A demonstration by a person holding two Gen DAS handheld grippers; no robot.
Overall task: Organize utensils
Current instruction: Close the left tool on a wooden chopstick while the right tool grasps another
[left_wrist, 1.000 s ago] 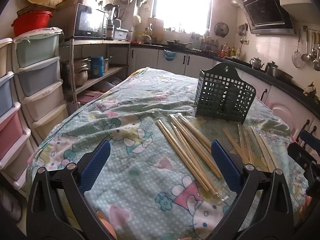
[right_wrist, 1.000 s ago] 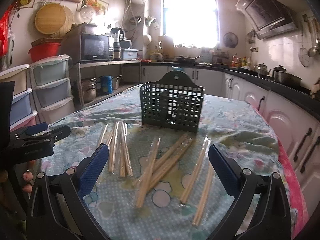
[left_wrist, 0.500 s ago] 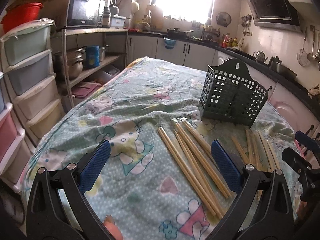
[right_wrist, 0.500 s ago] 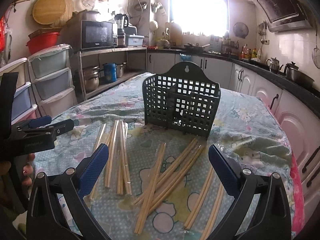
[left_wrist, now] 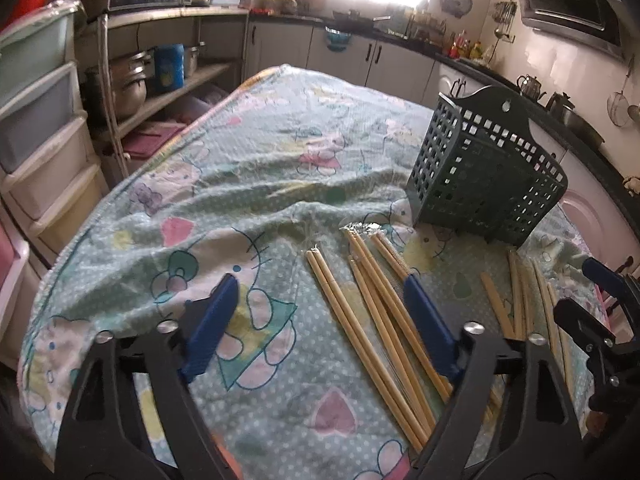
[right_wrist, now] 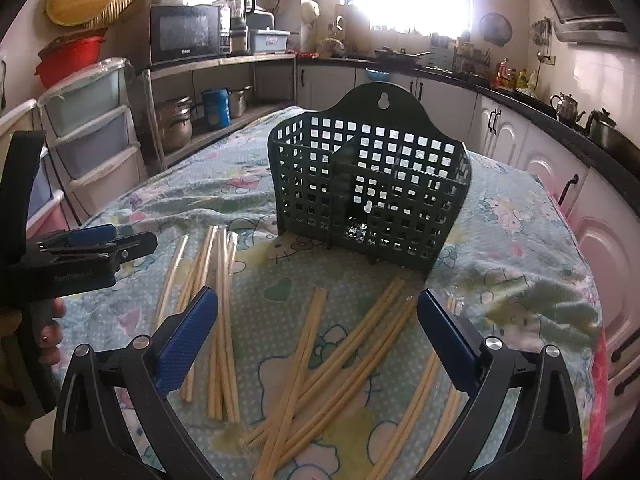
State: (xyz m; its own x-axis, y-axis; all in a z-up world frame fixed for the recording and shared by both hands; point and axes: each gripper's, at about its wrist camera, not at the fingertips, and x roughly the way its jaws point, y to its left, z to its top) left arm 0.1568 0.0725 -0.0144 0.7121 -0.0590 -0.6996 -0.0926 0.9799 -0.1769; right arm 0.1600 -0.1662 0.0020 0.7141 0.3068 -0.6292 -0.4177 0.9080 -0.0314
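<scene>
Barely begun: green slotted holder (right_wrist: 370,196) empty, every wrapped chopstick pair (right_wrist: 320,364) on the cloth. Left gripper (left_wrist: 320,320) closing over some, pads not pressing; right gripper (right_wrist: 318,330) gaping, empty.

Left gripper (left_wrist: 320,320) now nearer chopsticks (left_wrist: 372,312), jaws closing, nothing gripped. Right gripper (right_wrist: 318,334) also closer in over chopsticks; basket (right_wrist: 370,184) looms larger.

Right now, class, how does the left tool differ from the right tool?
The left tool is closing, with nothing gripped, beside a chopstick bundle; the right tool is wide open. The left tool points away from the green holder; the right tool faces the green holder head-on. Both have blue pads and hold nothing.
</scene>
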